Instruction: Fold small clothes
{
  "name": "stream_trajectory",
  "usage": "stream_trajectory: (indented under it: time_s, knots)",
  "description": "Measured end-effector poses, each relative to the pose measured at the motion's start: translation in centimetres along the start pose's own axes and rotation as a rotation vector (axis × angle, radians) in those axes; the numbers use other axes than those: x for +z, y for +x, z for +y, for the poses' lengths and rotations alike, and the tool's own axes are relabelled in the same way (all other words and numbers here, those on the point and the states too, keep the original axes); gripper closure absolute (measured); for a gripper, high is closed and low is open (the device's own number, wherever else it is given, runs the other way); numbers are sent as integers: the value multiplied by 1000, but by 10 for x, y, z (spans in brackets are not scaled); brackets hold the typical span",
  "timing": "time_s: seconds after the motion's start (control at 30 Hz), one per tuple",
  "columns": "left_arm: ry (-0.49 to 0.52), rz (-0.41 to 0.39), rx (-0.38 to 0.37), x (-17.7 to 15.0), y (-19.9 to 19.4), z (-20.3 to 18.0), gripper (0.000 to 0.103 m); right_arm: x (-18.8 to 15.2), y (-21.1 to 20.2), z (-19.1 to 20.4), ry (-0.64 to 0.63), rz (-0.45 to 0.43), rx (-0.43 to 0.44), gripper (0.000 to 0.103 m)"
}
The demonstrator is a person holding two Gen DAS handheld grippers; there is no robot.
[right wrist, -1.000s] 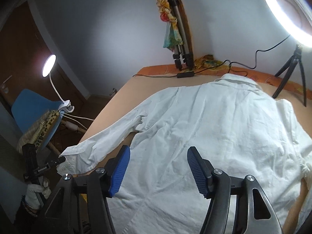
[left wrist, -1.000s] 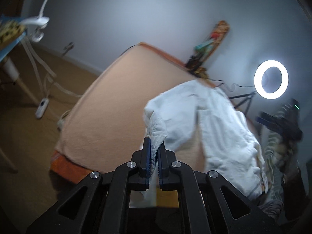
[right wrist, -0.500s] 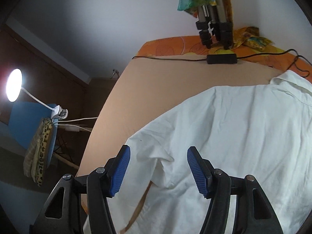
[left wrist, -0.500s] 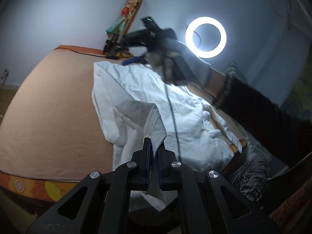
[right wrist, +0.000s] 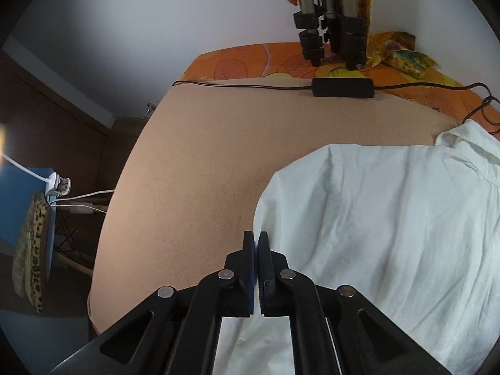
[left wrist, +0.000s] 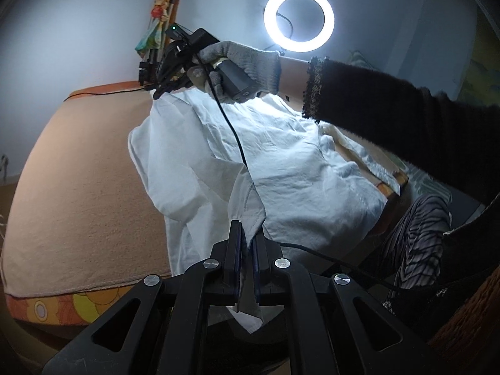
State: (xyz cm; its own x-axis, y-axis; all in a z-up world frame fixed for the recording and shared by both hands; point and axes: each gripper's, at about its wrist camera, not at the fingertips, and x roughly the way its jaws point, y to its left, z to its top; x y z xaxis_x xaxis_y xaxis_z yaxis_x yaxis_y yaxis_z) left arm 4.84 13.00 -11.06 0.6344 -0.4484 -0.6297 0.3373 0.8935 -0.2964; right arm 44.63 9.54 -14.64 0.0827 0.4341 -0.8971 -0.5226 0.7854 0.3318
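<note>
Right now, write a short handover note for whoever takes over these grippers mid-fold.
Left tongs: shut on the white shirt's cuff, sleeve drawn in over the body.
Right tongs: just closed at the shirt's shoulder edge; whether they pinch cloth cannot be told.
White shirt: spread on the tan blanket, collar toward the far wall.
Done: one sleeve partly folded in.
Left: lay that sleeve flat, fold the other side, then fold the body.

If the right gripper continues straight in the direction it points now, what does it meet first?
Most likely the folded edge of the white shirt, just ahead of the shut right gripper, or the peach blanket beside that edge. Depth is unclear, and so is whether the pads already pinch cloth.
</note>
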Motion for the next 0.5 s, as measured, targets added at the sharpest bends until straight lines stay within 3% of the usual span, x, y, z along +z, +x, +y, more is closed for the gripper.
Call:
stream_trajectory:
  time_s: [0.17, 0.23, 0.27, 0.33, 0.5]
  knots:
    - [121, 54, 11, -4, 14, -24, 98, -17, -18, -41, 60, -7, -1, 101]
    - [163, 80, 33, -7, 21, -33, 96, -23, -14, -49, 50, 23, -82, 88]
    - [171, 85, 41, -8, 23, -37, 94, -28, -16, -50, 23, 31, -118, 72]
    - [176, 88, 26, -10, 24, -42, 84, -38, -26, -49, -32, 18, -162, 70]
    - [133, 61, -42, -15, 15, -47, 82, -66, -67, -49, -91, 6, -139, 65]
